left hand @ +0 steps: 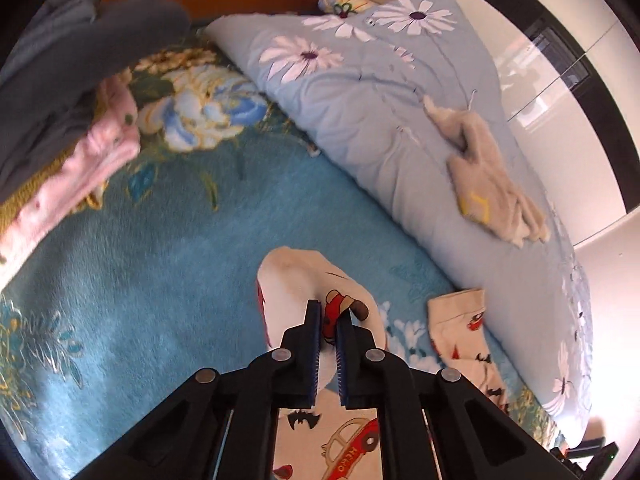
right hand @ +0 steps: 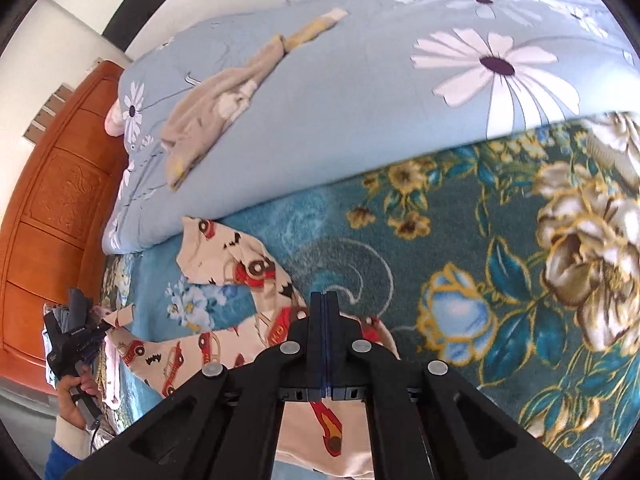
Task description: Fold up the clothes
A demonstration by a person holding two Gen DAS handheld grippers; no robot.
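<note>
Setting: a bed covered by a teal floral blanket (left hand: pixel 168 248), with a pale blue daisy-print quilt (left hand: pixel 360 100) heaped along one side.
Garment: a cream car-print garment (right hand: pixel 208 344) lies spread on the blanket, one end touching the quilt's edge; it runs between the two tools.
Left gripper (left hand: pixel 329 320): points forward and down over the blanket; its blue-padded fingers stand slightly apart with a raised fold of the car-print cloth pinched between them.
Right gripper (right hand: pixel 325 300): angled low over the blanket, fingers pressed flat together; cloth lies under and around the tips, but whether any is caught between them cannot be told.
Left hand (right hand: pixel 76 384): seen from the right wrist camera at the far end of the garment, wrapped around the other tool's handle, a blue sleeve cuff below it.
Other clothes: a beige garment (left hand: pixel 492 184) lies crumpled on top of the quilt; pink cloth (left hand: pixel 96 152) and grey cloth (left hand: pixel 60 64) are piled near the wooden headboard (right hand: pixel 60 200).
</note>
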